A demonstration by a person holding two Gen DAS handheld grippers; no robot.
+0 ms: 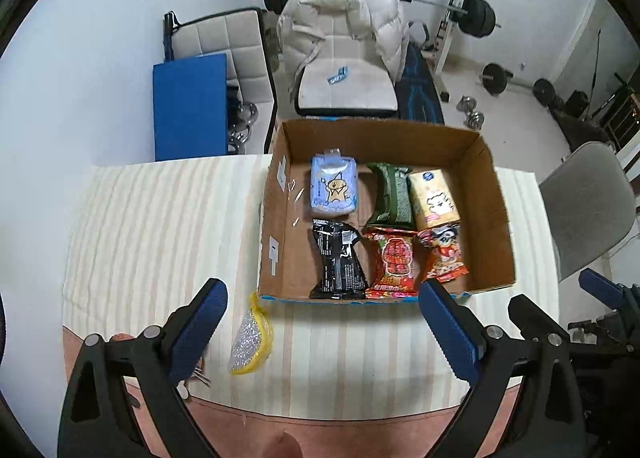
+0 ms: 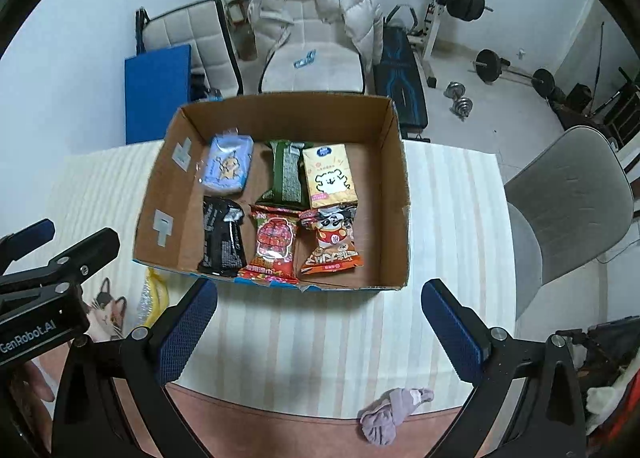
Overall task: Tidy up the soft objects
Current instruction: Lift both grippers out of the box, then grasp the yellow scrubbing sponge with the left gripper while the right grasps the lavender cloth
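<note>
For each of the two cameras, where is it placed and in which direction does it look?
Left wrist: above the near table edge, facing the cardboard box; its own open jaws frame a yellow-rimmed scrubber; the right gripper shows at right.
Right wrist: same direction, further right; own open jaws, a purple cloth below; the left gripper shows at left.
Shared: the box, its packets, the scrubber.

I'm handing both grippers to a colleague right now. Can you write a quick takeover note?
Left gripper: open, empty, near the box's front edge.
Right gripper: open, empty, over the striped table.
Cardboard box holds six packs in two rows: blue, green, yellow, black, red, orange.
Left outside: yellow mesh pouch by the box's front-left corner, and a lilac cloth bundle at the table's near edge.
</note>
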